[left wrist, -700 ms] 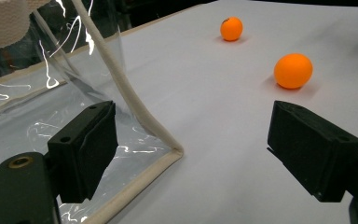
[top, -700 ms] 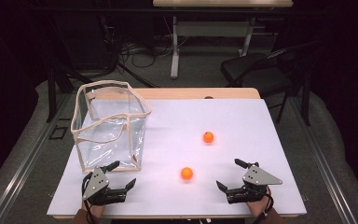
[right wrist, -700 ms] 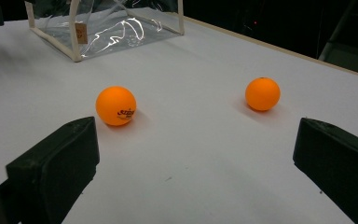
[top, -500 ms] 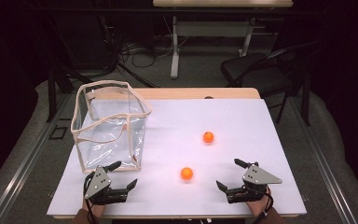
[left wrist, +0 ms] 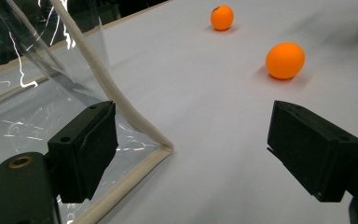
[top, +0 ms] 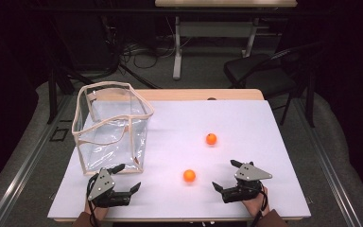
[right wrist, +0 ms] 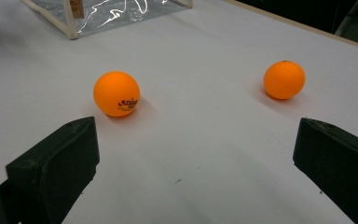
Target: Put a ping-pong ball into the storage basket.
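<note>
From above, a clear bag (top: pixel 111 127) with cream piping stands upright at the table's (top: pixel 264 123) left side, mouth open. Just in front of its near corner the left gripper (top: pixel 125 178) rests low on the white top, jaws spread wide with nothing between them. To its right lies the near ball (top: pixel 189 176), orange, roughly midway between the two grippers; the far ball (top: pixel 211 138) sits farther back and a little right, well apart from it. At the right, the right gripper (top: pixel 226 176) also lies low, jaws wide apart and empty, pointing toward the near ball.

The left gripper view adds what the high view cannot: the bag (left wrist: pixel 51 93) corner lies just beside the left-hand jaw, its piping bending along the tabletop, and both balls (left wrist: pixel 285 60) (left wrist: pixel 222 17) lie ahead to the right.

The right gripper view shows printed lettering on the near ball (right wrist: pixel 116 93), which sits just beyond the left-hand jaw; the far ball (right wrist: pixel 284 80) lies toward the other jaw, the bag's (right wrist: pixel 102 11) base beyond.
</note>
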Tool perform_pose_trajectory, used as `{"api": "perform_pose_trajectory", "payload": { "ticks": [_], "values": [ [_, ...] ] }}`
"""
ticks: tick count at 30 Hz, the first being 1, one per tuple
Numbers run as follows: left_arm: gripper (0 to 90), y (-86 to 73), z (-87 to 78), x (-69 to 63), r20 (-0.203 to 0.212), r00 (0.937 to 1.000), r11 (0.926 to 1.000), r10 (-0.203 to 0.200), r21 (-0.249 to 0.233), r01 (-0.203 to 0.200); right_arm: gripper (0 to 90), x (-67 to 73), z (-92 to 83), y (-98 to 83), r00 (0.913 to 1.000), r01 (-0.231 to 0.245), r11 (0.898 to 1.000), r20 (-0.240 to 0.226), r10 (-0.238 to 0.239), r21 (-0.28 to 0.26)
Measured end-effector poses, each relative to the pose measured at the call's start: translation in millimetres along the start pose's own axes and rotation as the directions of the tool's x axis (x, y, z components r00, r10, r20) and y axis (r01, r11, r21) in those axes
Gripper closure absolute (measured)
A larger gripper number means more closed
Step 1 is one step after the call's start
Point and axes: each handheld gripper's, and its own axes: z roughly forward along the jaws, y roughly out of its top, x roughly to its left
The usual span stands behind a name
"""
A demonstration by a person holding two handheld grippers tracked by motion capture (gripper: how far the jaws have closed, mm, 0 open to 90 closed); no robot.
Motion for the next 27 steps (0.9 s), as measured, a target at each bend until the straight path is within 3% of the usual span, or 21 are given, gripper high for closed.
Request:
{"api": "perform_pose_trajectory", "payload": {
  "ticks": [13,27],
  "values": [
    [15.9,0.1,1.6,-0.1,0.005,1.0,0.9999,0.003,0.017,-0.003,0.0,6.6,24.0,9.4,0.9982,-0.002,0.998,-0.059,0.006,0.062],
    [15.9,0.6,1.9,0.3,0.002,1.0,0.9999,0.005,0.016,-0.006,0.0,10.9,40.2,18.4,0.9952,0.016,0.996,-0.098,-0.007,0.086]
  ]
}}
